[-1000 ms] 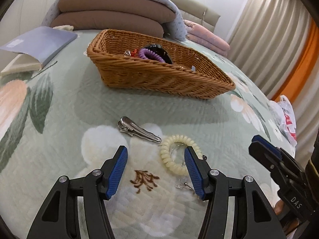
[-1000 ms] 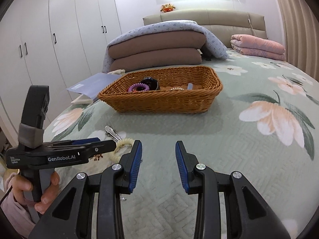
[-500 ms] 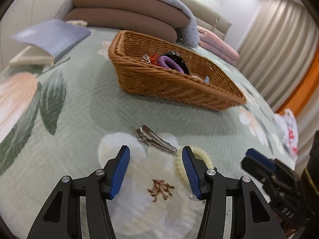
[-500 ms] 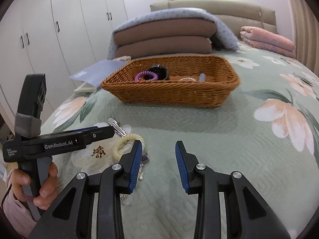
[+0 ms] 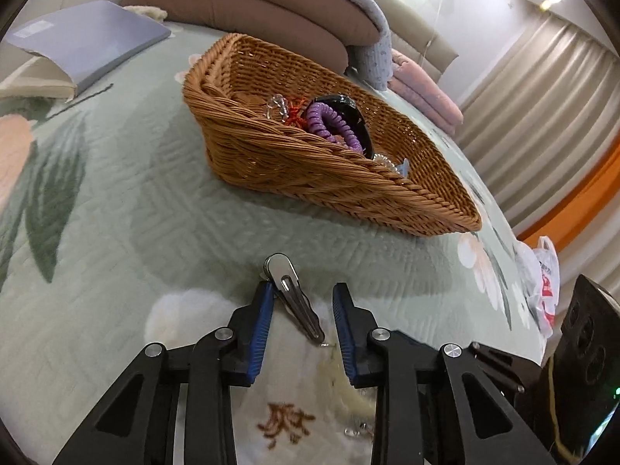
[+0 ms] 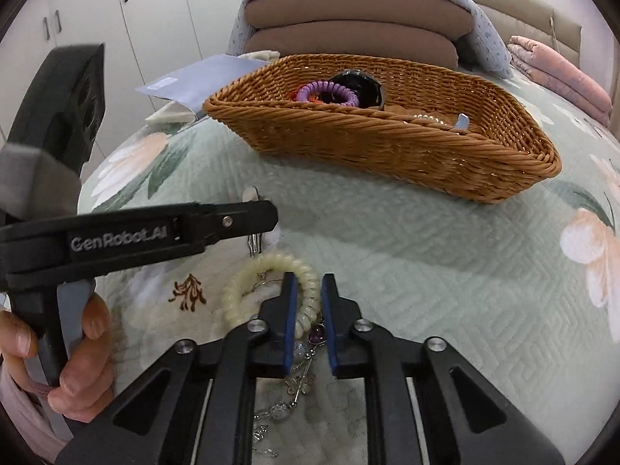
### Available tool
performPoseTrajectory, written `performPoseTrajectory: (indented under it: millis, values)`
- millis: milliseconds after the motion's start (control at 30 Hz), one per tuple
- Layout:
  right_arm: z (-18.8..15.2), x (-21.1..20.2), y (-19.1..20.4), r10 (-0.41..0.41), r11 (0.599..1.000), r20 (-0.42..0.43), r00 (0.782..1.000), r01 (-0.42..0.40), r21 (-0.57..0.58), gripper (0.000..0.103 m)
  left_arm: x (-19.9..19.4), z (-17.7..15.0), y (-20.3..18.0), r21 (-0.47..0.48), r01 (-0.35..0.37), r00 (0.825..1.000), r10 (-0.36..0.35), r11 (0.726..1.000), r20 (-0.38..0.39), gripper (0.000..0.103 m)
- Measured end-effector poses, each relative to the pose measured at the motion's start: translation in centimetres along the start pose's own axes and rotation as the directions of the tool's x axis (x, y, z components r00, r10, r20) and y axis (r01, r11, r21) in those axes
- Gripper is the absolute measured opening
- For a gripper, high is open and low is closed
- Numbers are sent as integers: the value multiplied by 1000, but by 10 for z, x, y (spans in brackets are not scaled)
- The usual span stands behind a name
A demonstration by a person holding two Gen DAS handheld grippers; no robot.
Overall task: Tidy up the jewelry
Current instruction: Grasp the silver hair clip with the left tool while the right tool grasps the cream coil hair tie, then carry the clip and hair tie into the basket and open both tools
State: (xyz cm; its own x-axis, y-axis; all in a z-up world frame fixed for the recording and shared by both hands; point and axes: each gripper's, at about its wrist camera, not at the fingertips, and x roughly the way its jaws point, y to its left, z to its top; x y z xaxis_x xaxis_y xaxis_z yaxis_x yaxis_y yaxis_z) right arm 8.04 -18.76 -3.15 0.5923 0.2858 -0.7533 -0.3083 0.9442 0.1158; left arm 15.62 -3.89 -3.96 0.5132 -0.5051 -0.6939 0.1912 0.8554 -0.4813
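Note:
A silver hair clip [image 5: 294, 298] lies on the green floral bedspread between the open fingers of my left gripper [image 5: 304, 310]; its end touches the left pad. A cream spiral hair tie [image 6: 267, 286] lies on the bedspread, and my right gripper [image 6: 309, 302] has its narrow jaws around the tie's right side, not visibly pinching it. Silver earrings with a purple stone [image 6: 310, 348] lie under the right gripper. A wicker basket [image 5: 310, 178] [image 6: 387, 151] holds a purple spiral tie [image 5: 329, 124], a black ring and beads.
A blue book [image 5: 85, 42] lies at the back left. Stacked brown cushions [image 6: 356, 27] and folded pink blankets [image 6: 562, 77] lie behind the basket. A plastic bag [image 5: 542, 283] hangs off the bed's right side. My hand holds the left gripper's handle [image 6: 58, 329].
My left gripper moved forward and its fingers now straddle the hair clip. My right gripper moved down and left onto the cream hair tie and its jaws narrowed.

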Motion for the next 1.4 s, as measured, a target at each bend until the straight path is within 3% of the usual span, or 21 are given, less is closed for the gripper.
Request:
performPoseTrajectory:
  millis: [233,467,633,733,967,1200,1400]
  values:
    - [-11,-25,-27,-77,990,80,994,67,124,12,3,-1,-9,46,-44,999,44,998,3,32]
    - [-20,-34,-74,-100,951,52,994,81,298,12,7,-2,-17,97,-101,995,100,990,7,32]
    - [-21,-35,-77,-112,946,49,993,91,312,12,10,-5,-28,154,-164,986,162,974,25,32]
    - [-22,-36,-74,-132,949,46,990,113,296,12,11,-7,-31,179,-197,980,193,964,38,22]
    - [-21,-31,-68,-150,953,39,988,134,273,14,7,-7,-19,135,-134,991,130,982,38,19]
    - [-19,-26,-58,-195,959,31,980,184,217,16,5,-10,-19,138,-119,992,114,983,45,19]
    - [-21,-30,-58,-160,965,56,986,144,219,13,1,-11,-17,131,-93,995,87,987,55,17]
